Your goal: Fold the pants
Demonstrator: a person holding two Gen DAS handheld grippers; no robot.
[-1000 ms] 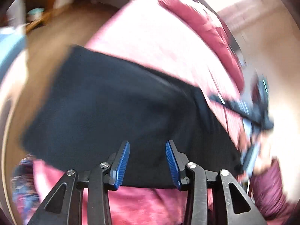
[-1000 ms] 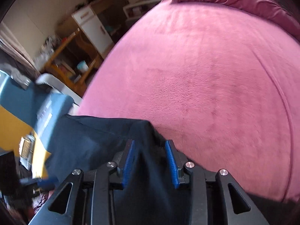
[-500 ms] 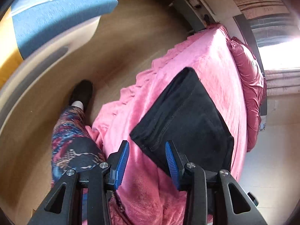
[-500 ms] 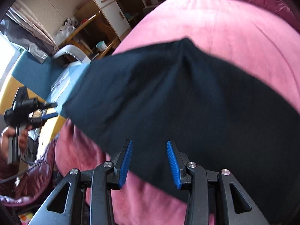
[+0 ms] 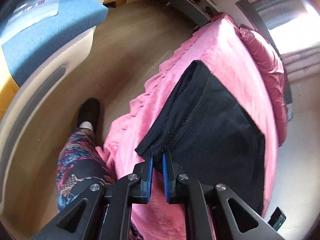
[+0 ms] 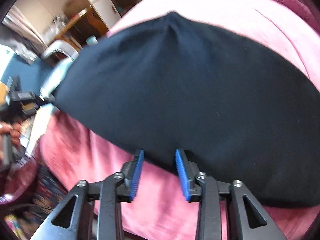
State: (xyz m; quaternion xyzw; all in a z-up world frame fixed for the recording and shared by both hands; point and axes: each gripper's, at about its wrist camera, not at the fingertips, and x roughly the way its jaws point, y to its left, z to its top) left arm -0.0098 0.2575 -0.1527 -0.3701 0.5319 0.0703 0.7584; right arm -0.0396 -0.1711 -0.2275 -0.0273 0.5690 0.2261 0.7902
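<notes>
**Fold pants: second fold, L grip set, R closing in**

L wrist view: our left gripper [image 5: 157, 161] has just clamped down, blue pads pinching the near corner of the black pants [image 5: 212, 124] at the hem seam. The pants lie as a folded rectangle on the pink bedspread [image 5: 224, 46], near the bed edge. A patterned trouser leg [image 5: 78, 160] and a dark shoe [image 5: 89, 110] stand on the floor alongside. R wrist view: our right gripper [image 6: 159, 165] sits partway open, jaws having just narrowed, tips at the near edge of the pants [image 6: 190, 92]; no cloth btwn pads that we can confirm. Procedure, our judgement: seat R pads over all layers at the matching corner, then lift both corners evenly w/ edge taut, and carry over square to the far edge.
</notes>
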